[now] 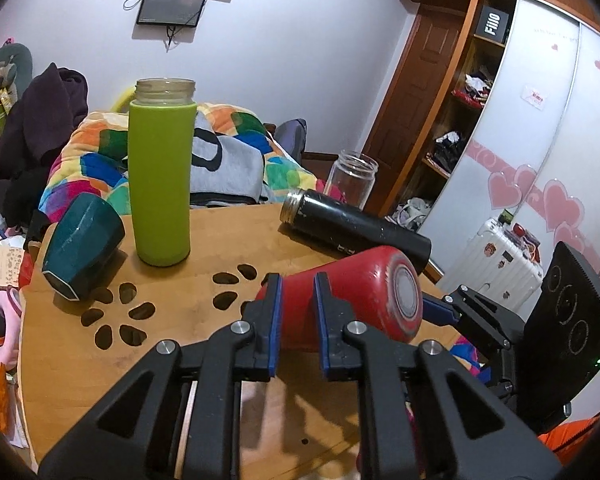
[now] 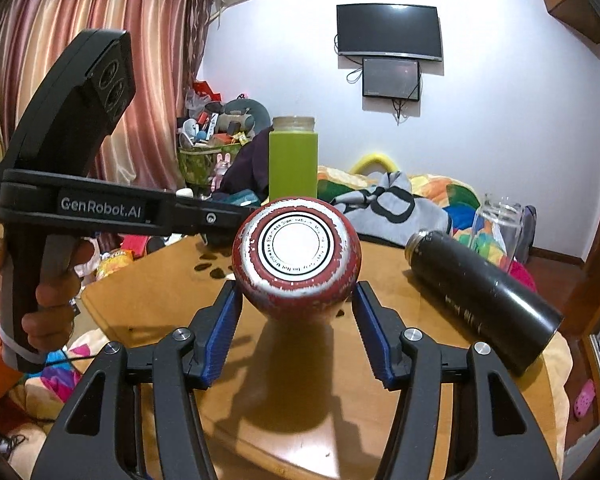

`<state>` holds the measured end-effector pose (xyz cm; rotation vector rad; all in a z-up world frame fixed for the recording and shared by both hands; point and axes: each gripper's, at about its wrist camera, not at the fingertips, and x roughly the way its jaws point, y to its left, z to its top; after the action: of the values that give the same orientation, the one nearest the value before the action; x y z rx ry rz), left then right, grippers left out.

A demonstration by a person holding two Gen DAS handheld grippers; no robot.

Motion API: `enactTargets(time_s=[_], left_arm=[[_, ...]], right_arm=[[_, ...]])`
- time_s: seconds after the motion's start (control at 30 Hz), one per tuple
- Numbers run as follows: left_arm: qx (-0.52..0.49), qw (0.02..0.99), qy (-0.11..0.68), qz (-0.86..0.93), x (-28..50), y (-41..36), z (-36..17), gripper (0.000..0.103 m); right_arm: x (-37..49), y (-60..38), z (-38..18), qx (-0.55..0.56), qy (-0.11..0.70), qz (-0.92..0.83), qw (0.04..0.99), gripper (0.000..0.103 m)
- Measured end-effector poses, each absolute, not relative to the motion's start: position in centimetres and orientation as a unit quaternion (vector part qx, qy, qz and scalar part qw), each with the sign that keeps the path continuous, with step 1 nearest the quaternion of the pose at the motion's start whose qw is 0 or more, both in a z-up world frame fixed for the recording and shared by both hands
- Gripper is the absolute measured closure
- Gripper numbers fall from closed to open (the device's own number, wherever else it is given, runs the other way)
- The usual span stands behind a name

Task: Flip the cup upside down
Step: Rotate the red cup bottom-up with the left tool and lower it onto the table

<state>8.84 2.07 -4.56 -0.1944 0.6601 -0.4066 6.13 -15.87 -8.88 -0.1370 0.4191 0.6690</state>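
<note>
My left gripper [image 1: 296, 286] jaws pinch the red cup [image 1: 355, 292], tilted above the worktop [image 1: 204, 236] middle; right gripper [image 2: 298, 300] jaws wide around its base. Rotate slowly, grip firm.

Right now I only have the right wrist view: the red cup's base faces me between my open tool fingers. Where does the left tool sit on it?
Observer: The left tool has its narrowly spaced fingers over the red cup, near the middle of its body. Red shows on either side of them, so I cannot tell whether it grips.
Operator: The left tool blocks my view left of the green bottle. Is anything there?
Observer: A dark teal cup lies on its side near the table edge, close beside the upright green bottle.
</note>
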Motion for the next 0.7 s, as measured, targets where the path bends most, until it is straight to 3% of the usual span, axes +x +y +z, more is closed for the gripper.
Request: enactTargets(time_s=[0.7], left_arm=[[-0.122,0.921,0.324,-0.18,11.0,3.1,-5.1,0.091]], right_arm=[[9.4,-14.6,-7.8,-0.048,0.231,0.308,0.922,0.05]])
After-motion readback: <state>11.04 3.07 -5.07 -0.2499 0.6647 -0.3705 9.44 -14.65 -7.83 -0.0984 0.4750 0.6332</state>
